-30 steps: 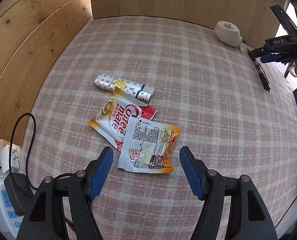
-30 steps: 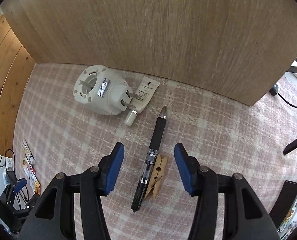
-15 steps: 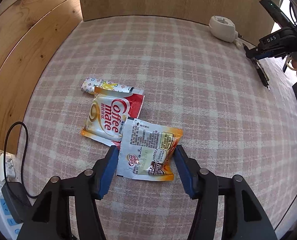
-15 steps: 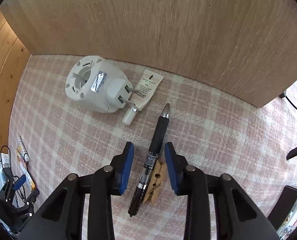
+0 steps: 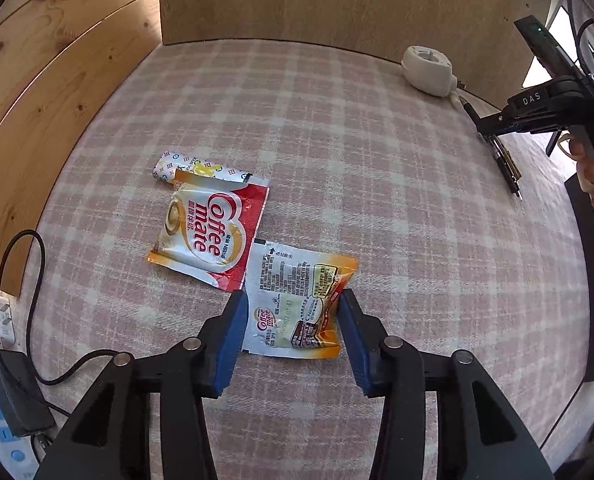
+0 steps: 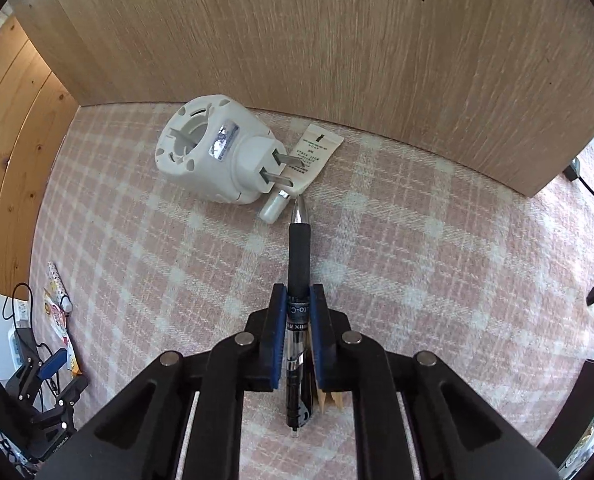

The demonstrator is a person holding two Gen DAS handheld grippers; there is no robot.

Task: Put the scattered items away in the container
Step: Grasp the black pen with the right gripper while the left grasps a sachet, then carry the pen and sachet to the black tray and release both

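An orange-and-white Coffee mate packet [image 5: 293, 304] lies back side up on the pink plaid cloth [image 5: 377, 200]. My left gripper [image 5: 293, 332] straddles it. Its jaws are closing, the blue pads touch the packet's two side edges, and the right edge buckles upward. My right gripper [image 6: 297, 300] is shut on a black pen [image 6: 298, 256] that points at the wooden back panel. A wooden clothespin [image 6: 331, 400] peeks out under its right finger. The left wrist view shows the right gripper [image 5: 493, 134] at far right, on the pen [image 5: 505, 164].
A red Coffee mate packet [image 5: 213, 232] and a patterned stick [image 5: 193, 168] lie just beyond the held packet. A white plug adapter [image 6: 213, 156] and a small tube [image 6: 309, 160] sit by the wooden back panel [image 6: 337, 40]. A power strip with black cable [image 5: 1, 400] lies off the cloth's left edge.
My left gripper came forward over the orange packet and its jaws narrowed onto the packet's edges. My right jaws closed from wide apart onto the black pen.
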